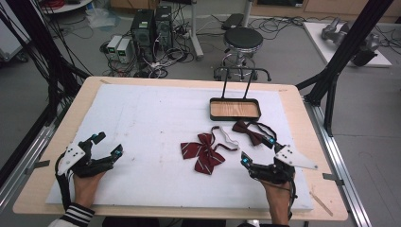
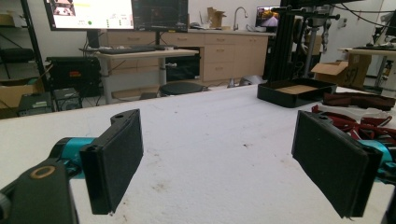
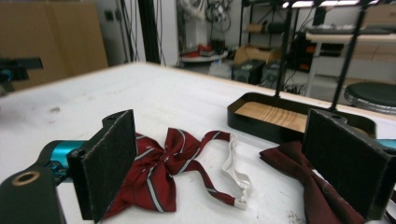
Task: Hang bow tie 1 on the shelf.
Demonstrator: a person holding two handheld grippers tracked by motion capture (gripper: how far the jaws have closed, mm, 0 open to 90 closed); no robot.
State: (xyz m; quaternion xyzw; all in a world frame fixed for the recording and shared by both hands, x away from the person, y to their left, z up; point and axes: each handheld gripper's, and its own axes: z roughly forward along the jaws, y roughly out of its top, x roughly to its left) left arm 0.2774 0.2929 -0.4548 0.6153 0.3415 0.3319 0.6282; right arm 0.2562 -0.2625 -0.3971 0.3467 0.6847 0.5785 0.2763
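Observation:
A red striped bow tie (image 1: 203,152) with a white strap (image 1: 229,140) lies mid-table on the white mat; it appears again in the right gripper view (image 3: 161,161). A plain dark-red bow tie (image 1: 250,131) lies just right of it (image 3: 317,196). Behind both stands a dark tray (image 1: 235,109) with a wooden floor and tall handle (image 3: 275,119). My right gripper (image 1: 258,150) is open, close in front of the ties, with nothing between its jaws (image 3: 224,168). My left gripper (image 1: 108,144) is open at the front left, far from the ties (image 2: 217,163).
The white mat (image 1: 156,118) covers most of the wooden table (image 1: 293,97). Beyond the far edge stand a round stool (image 1: 242,39), computer boxes (image 1: 151,28) and cables. Black frame posts (image 1: 345,42) rise at the right.

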